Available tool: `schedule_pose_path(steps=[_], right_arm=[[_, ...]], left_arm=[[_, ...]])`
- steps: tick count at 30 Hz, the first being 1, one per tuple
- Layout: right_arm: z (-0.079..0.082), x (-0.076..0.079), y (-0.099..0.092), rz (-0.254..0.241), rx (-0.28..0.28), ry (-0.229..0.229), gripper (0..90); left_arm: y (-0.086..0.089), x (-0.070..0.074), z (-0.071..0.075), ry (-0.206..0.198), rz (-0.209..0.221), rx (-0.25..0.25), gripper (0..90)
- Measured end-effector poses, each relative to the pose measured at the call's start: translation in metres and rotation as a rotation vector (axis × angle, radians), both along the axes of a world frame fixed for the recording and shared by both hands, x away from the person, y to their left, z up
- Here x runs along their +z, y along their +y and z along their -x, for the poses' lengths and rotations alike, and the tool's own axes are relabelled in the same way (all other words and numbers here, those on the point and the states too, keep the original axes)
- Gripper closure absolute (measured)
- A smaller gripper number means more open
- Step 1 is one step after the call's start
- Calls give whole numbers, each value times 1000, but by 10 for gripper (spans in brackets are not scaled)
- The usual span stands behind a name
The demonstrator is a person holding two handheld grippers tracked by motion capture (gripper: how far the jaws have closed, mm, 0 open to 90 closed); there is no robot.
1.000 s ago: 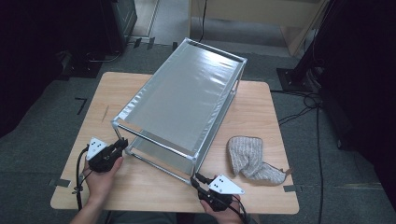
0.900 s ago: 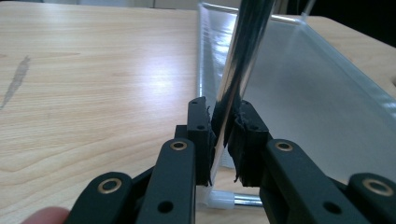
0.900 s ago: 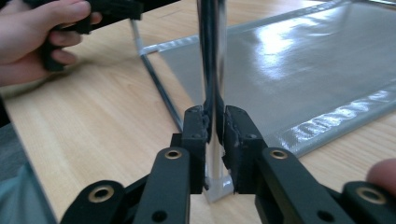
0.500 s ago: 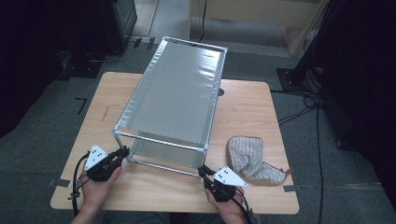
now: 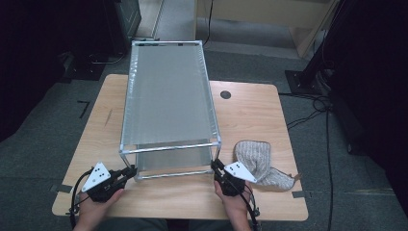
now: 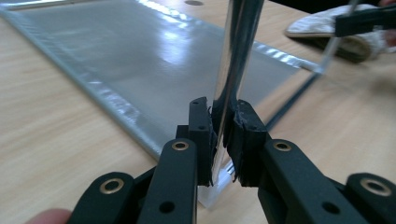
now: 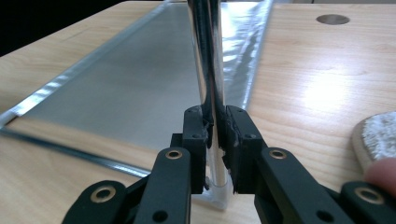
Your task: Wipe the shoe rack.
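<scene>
At the near edge of the wooden table [image 5: 250, 120], both grippers are clamped on the two front uprights of a two-tier rack with a metal frame and grey mesh shelves [image 5: 166, 96]. The left gripper [image 5: 131, 171] has its jaws closed tight on the near-left post [image 6: 229, 93], low down by the foot; the right gripper [image 5: 215, 166] pinches the near-right post [image 7: 208, 70] just above its plastic foot [image 7: 219, 191].

The rack stands lengthwise, its near feet close to the table's front edge and its far end overhanging the back edge. To shift it well, I judge both hands should move together at the same pace, so the frame does not twist or slip through the pads. Gripping so low gives little leverage, so keep the feet sliding flat rather than lifting.

A grey knitted cloth [image 5: 262, 161] lies by the near-right corner, just beside the right hand [image 5: 235, 204]; steer the foot clear of it.
</scene>
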State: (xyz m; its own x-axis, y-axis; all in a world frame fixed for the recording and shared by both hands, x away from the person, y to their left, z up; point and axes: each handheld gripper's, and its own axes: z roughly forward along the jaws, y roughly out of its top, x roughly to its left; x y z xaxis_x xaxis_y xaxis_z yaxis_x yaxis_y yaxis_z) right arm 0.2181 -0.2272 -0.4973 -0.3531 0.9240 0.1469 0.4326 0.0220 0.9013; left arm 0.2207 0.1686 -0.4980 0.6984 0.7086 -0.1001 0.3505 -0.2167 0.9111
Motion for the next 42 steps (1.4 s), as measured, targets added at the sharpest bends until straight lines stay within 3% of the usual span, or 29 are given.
schedule_pose_path(steps=[3,10,13,18,24,32,34,37,38,39,42], right_arm=[[-6,0,-2,-15,-18,6,790],[-20,0,-9,-47,-41,20,782],[-25,0,-13,-50,-42,25,766],[-31,1,-24,-106,34,40,560],[-22,11,-31,-62,96,7,454],[-5,21,-53,-51,115,-36,406],[2,25,-66,-44,99,-60,401],[8,33,-88,-16,14,-81,400],[8,33,-88,-16,14,-81,400],[12,35,-105,-2,-63,-81,397],[15,31,-130,15,-173,-29,370]], left_arm=[[-2,0,9,40,49,-31,791],[-12,0,23,54,59,-80,785],[-21,1,29,53,54,-133,785],[-30,3,33,45,80,-174,770],[-29,9,31,8,173,-197,741],[-42,12,25,-16,146,-243,783],[-48,12,22,-12,147,-262,783],[-54,12,19,-7,147,-284,782],[-54,12,19,-7,147,-284,782],[-56,11,18,-5,147,-290,781],[-63,12,15,-2,143,-307,781]])
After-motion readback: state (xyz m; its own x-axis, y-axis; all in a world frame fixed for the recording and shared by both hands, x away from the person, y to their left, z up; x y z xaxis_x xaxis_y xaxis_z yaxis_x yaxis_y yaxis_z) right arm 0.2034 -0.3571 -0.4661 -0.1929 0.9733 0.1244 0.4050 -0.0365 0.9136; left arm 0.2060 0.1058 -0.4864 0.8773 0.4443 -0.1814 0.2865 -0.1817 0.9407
